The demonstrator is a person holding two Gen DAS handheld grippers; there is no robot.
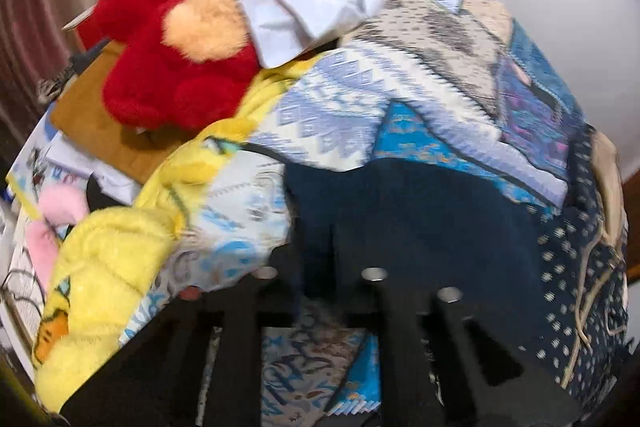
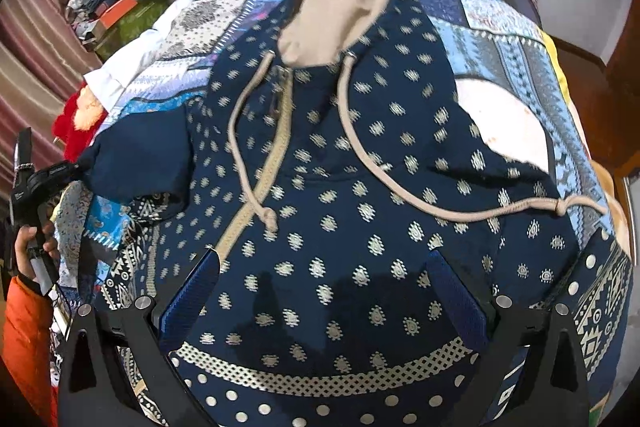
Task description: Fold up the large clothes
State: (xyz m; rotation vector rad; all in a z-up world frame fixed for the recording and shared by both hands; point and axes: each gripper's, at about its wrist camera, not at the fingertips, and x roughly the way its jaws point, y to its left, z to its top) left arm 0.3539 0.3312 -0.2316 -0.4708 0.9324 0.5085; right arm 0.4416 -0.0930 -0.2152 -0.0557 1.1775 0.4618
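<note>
We see the navy hoodie point(image 2: 344, 187) spread on the quilt point(image 2: 504, 39). Our right gripper point(image 2: 324, 291) hangs wide above its hem; our left gripper point(image 2: 76, 167), seemingly, has its jaws closed on the sleeve point(image 2: 136, 155).

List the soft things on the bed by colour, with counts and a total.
Navy: 1, patterned hoodie
Red: 1, plush toy
Yellow: 1, fleece blanket
White: 1, cloth
Blue patchwork: 1, bedspread
Total: 5

Red plush toy point(image 1: 160, 51), patchwork bedspread point(image 2: 500, 39)
</note>
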